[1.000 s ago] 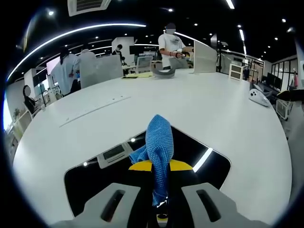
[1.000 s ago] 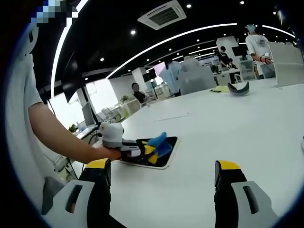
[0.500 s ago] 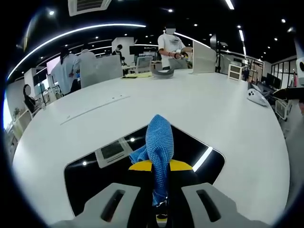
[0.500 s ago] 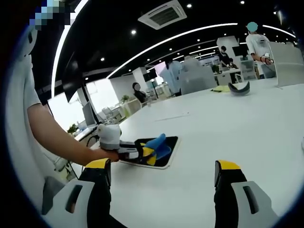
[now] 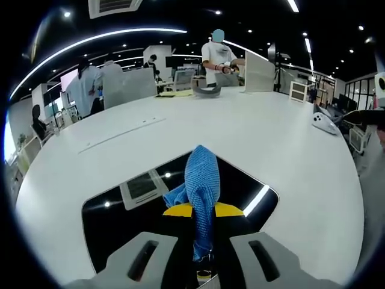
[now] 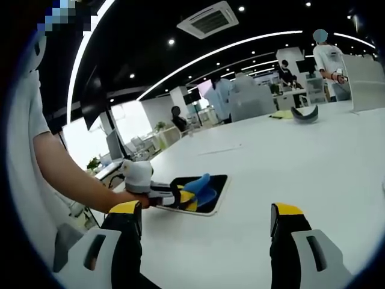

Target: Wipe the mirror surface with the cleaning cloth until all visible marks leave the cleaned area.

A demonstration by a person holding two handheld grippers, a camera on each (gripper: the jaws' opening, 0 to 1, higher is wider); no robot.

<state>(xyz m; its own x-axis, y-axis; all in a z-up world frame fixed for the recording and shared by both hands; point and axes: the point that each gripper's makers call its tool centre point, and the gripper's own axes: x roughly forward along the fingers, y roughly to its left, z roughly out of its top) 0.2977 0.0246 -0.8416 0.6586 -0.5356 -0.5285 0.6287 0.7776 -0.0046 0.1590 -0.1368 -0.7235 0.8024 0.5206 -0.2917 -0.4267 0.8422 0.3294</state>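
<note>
Mirror [image 5: 120, 220] lying flat on white table [image 5: 252, 138], lower centre of the left gripper view, dark glass reflecting ceiling lights and an air vent; same mirror [image 6: 218, 191] seen as a thin dark slab at centre-left of the right gripper view. No marks discernible on the glass at this resolution; cannot tell how much is left to clean. Blue cleaning cloth [image 5: 201, 192] pinched between the yellow-tipped jaws of left gripper [image 5: 204, 212], jaws pressed together on the cloth, free end bunched upward over the middle of the mirror. In the right gripper view, cloth [image 6: 200, 189] and left gripper [image 6: 180, 197] low over the mirror, cloth seemingly touching the glass, held by a person's hand [image 6: 129, 197] entering from the left edge. Right gripper [image 6: 204, 217] at the bottom of its own view, jaws spread wide, holding nothing, well apart from the mirror. Farther out: grey curved object [image 5: 206, 90] near the far table edge, white device [image 5: 328, 123] at right, people standing at the upper part of the frame. Judged step: wiping pass in progress, mid-mirror. Next move calls for sweeping the cloth across the uncovered glass toward the edges and corners with steady downward pressure, grip kept tight on the cloth, mirror kept from sliding, possibly steadied by the free gripper.
</note>
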